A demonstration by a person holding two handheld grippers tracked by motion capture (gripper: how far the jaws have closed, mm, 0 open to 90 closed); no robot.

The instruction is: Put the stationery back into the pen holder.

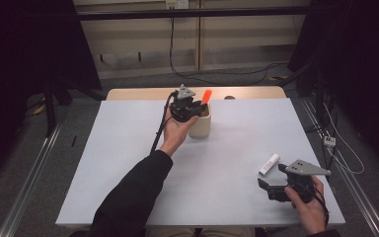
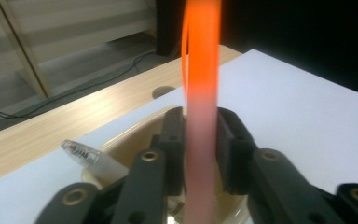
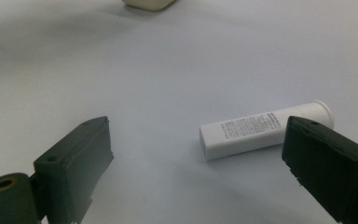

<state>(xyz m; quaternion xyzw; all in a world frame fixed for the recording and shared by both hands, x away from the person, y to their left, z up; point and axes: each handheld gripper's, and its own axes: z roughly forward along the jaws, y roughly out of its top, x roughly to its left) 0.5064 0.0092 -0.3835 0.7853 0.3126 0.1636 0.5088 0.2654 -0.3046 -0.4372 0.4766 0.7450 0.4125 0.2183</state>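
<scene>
Left gripper [image 1: 193,109]: jaws narrow around upright orange stick [image 2: 200,116] over cup [image 1: 200,127], seemingly gripping
Right gripper [image 1: 275,183]: jaws wide, empty; white tube [image 3: 261,129] lies crosswise just ahead

1. The things are carried by a table [image 1: 128,163] covered with a pale grey-white sheet; a strip of bare light wood [image 1: 138,93] is left showing along its far edge.
2. A cream cup [image 1: 201,126] is stood on the sheet just short of that wooden strip, about midway along it.
3. A white tube [image 1: 269,164] is laid flat on the sheet, well apart from the cup, toward the near right corner.
</scene>
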